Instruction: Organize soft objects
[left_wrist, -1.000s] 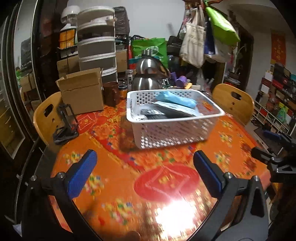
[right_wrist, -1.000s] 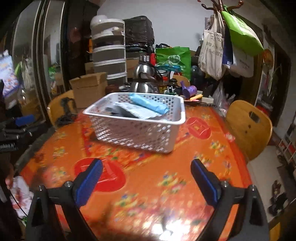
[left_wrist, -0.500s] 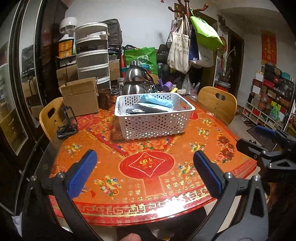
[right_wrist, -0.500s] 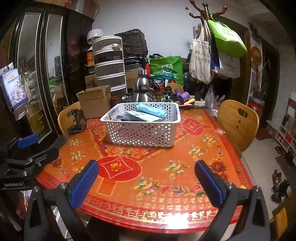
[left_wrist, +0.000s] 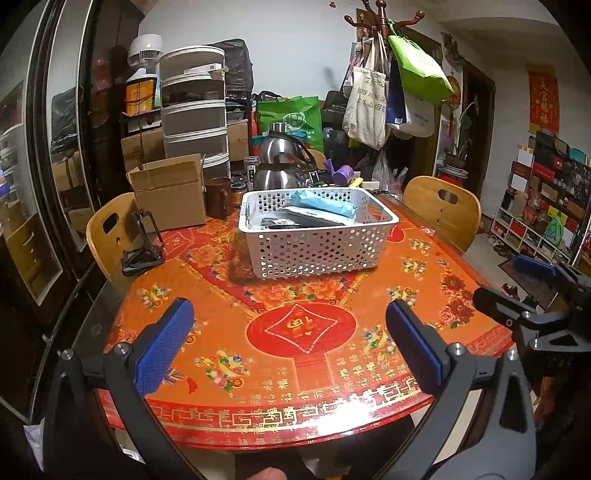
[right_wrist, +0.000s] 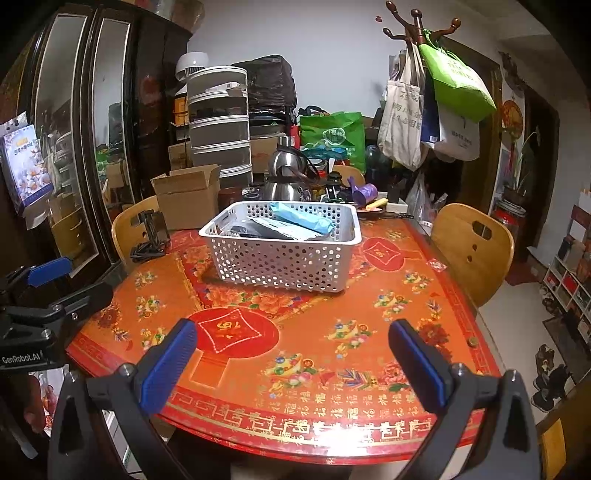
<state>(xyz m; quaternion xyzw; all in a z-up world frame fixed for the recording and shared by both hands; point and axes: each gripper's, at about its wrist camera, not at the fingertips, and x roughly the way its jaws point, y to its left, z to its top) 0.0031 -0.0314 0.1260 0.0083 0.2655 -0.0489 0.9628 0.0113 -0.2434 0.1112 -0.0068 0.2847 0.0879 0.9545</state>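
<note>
A white perforated basket (left_wrist: 317, 251) stands on the round red and orange table (left_wrist: 303, 328), towards its far side; it also shows in the right wrist view (right_wrist: 280, 262). In it lie a light blue soft pack (left_wrist: 321, 202), also seen from the right (right_wrist: 300, 218), and dark and grey flat packs (left_wrist: 306, 219). My left gripper (left_wrist: 288, 343) is open and empty, held above the table's near edge. My right gripper (right_wrist: 291, 354) is open and empty too, also above the near edge. Each gripper shows at the side of the other's view.
A cardboard box (left_wrist: 168, 195), a brown mug (left_wrist: 218, 197), steel kettles (left_wrist: 279, 166) and a black stand (left_wrist: 142, 243) sit at the table's far and left sides. Wooden chairs (left_wrist: 441, 210) stand around it. A coat rack with bags (left_wrist: 388, 92) is behind.
Both grippers have pulled back from the basket towards the near edge of the table and risen; the basket looks smaller and farther. Both stay open and empty.
</note>
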